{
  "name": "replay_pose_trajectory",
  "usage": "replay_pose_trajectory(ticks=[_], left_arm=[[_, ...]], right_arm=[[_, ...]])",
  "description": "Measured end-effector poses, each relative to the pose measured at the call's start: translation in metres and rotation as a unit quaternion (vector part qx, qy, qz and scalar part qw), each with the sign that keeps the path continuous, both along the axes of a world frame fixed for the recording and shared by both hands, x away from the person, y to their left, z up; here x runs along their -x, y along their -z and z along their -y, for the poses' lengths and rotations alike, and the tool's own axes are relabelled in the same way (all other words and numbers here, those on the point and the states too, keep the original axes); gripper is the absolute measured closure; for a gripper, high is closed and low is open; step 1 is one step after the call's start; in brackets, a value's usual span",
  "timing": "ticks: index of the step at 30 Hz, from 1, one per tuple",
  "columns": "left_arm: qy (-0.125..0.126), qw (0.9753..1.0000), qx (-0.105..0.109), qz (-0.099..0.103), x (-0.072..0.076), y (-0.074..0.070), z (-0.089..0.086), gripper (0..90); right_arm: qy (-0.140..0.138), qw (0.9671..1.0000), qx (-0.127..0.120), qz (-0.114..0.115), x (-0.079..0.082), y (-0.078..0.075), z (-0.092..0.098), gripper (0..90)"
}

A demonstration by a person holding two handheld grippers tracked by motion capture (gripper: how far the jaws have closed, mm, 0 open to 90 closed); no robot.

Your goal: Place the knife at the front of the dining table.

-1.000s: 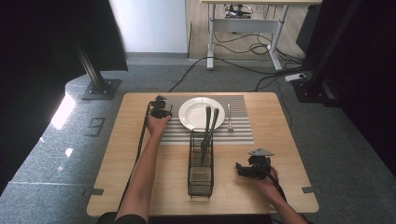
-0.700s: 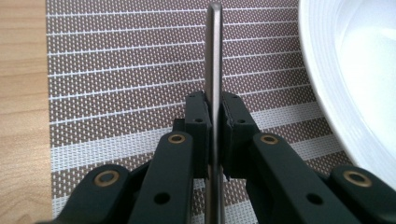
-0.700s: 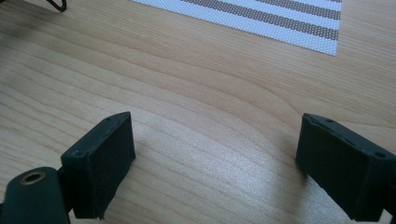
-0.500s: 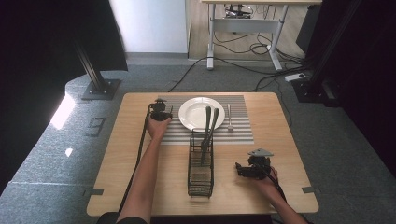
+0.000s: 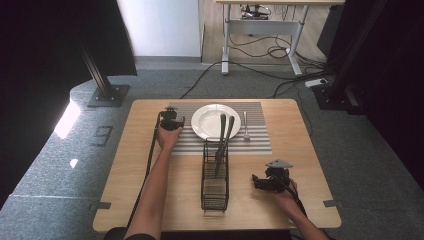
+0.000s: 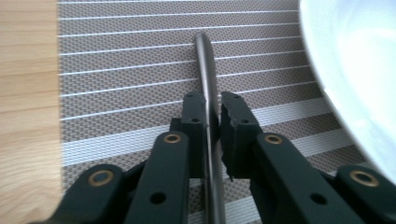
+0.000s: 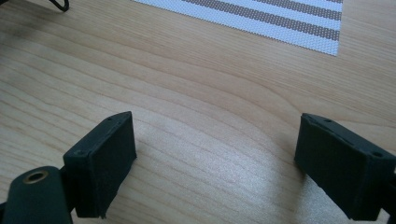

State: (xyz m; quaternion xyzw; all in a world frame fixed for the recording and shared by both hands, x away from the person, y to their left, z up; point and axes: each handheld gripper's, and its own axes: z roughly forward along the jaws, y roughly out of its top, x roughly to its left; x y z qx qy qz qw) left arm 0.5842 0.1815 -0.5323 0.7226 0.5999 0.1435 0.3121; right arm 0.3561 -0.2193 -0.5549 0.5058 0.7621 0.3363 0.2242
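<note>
Here the left tool [image 6: 212,122] is clamped on a slim metal utensil [image 6: 205,70] whose handle lies over the striped mat [image 6: 130,56], just beside the white plate [image 6: 355,70]; in the high view it sits at the mat's left edge; the right tool [image 7: 215,163] rests with jaws spread wide and empty over the bare table [image 7: 210,93], right of the wire basket [image 5: 215,185].

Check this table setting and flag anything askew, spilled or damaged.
Nothing stands out. The plate sits centred on the striped mat, a fork lies straight to its right, and two utensils stand in the wire rack. The left claw grips a metal utensil over the mat; the right claw is open above bare table.
</note>
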Motion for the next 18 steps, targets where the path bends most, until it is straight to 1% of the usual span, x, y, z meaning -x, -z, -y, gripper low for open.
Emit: replay_pose_trajectory(ticks=[1,2,6,8,9,10,12,15,16,18], left_arm=[[0.0,1.0,0.002,-0.001,0.0,0.0,-0.001,77.9],[0.0,1.0,0.008,-0.001,0.0,0.0,-0.003,77.8],[0.002,1.0,0.008,0.0,0.001,0.0,-0.004,77.8],[0.001,1.0,0.005,0.003,0.001,0.0,-0.003,77.4],[0.001,1.0,0.005,0.003,0.001,0.0,-0.003,76.3],[0.003,1.0,0.001,0.004,0.001,0.0,-0.002,73.8],[0.01,0.9999,0.0,0.005,0.002,-0.001,-0.001,69.7],[0.014,0.9998,-0.005,0.011,0.004,-0.004,0.0,66.6],[0.017,0.9998,-0.007,0.012,0.006,-0.006,0.0,65.6],[0.019,0.9996,-0.006,0.021,0.012,-0.011,-0.001,64.8]], right_arm=[[0.0,1.0,0.0,0.0,0.0,0.0,0.0,12.5],[0.0,1.0,-0.001,-0.001,0.0,0.0,0.0,12.5],[0.001,1.0,-0.003,-0.002,0.0,0.0,0.0,12.4],[0.001,1.0,-0.002,-0.002,0.0,0.0,0.0,12.4],[0.001,1.0,-0.002,-0.002,0.0,0.0,0.0,12.4],[0.001,1.0,-0.001,-0.001,0.0,0.0,0.0,12.4],[0.001,1.0,-0.001,-0.001,0.0,0.0,0.0,12.5],[0.001,1.0,-0.001,-0.002,0.0,0.0,0.0,12.5],[0.001,1.0,-0.002,-0.002,0.0,0.0,0.0,12.5],[0.001,1.0,-0.001,-0.001,0.0,0.0,0.0,12.5]])
